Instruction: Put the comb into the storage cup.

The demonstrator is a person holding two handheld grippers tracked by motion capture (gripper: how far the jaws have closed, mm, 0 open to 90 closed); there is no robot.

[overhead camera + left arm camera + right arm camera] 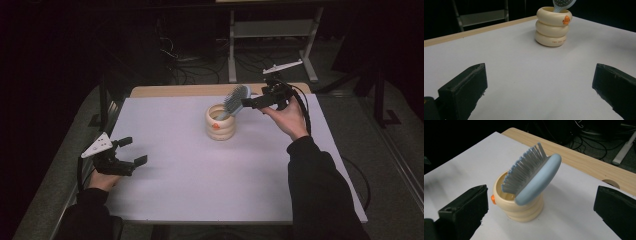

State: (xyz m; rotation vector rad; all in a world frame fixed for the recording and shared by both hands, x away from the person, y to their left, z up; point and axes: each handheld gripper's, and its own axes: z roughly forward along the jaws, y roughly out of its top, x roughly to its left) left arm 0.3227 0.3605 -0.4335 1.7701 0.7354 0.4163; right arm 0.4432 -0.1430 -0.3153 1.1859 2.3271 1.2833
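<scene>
Blue hairbrush (534,178) stands handle-down, leaning in the cream ringed cup (221,122) at table centre-rear, just ahead of the right gripper (252,102), jaws apart and clear of it; left gripper (131,151), jaws apart, empty, well away near-left.

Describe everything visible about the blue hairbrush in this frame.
The hairbrush has a pale blue oval back that looks like smooth plastic, and a dense face of light blue-grey bristles. It stands handle-down in the cream ribbed cup, its head leaning out over the rim, bristles facing up and away from the right gripper. Its handle is mostly hidden inside the cup. Only the cup touches it; the right gripper's jaws stand open on either side, clear of it. The cup sits toward the table's far middle.
</scene>
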